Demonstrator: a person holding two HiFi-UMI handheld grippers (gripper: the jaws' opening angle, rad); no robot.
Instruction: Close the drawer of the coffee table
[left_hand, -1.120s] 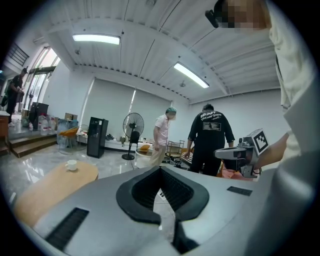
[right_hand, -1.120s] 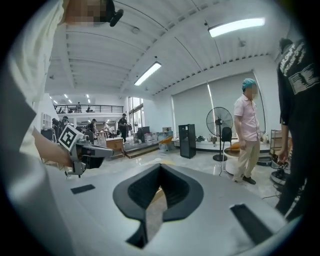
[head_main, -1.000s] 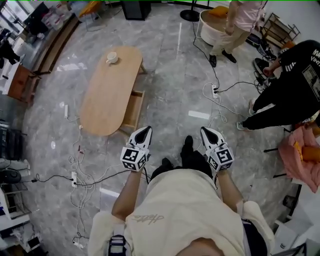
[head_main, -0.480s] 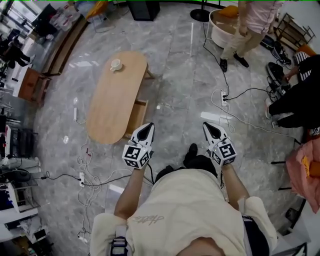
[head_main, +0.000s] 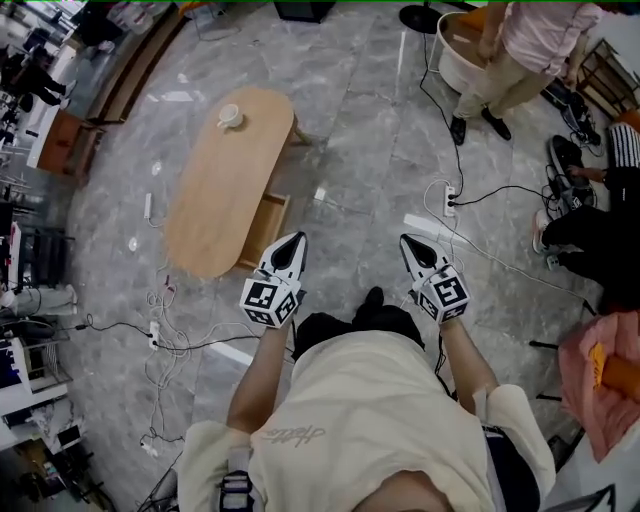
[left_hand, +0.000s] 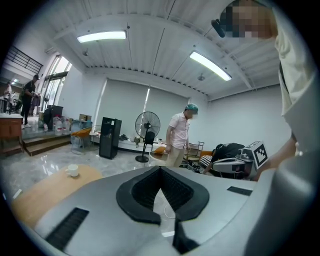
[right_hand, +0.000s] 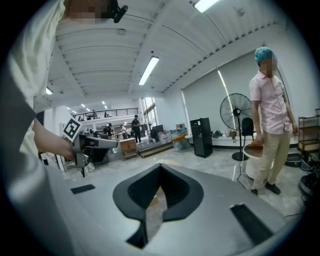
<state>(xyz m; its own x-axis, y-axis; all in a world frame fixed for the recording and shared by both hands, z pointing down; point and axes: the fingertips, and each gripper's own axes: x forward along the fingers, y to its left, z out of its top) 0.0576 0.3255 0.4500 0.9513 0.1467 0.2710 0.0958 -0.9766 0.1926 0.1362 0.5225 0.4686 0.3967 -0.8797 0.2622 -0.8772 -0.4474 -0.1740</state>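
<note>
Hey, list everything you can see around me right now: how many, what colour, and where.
coffee table: one, light wood, oval, ahead on the left
drawer: one, light wood, pulled open on the table's side nearest me
cup: one, white, far end of the tabletop
power strips: at least three, white, on the grey floor among cables
tub: one, white, far right
fan: one, black, standing at the back
bystanders: at least two, one in pink beside the tub, one in dark at the right edge
left tongs: one, white and black, shut, empty
right tongs: one, white and black, shut, empty
</note>
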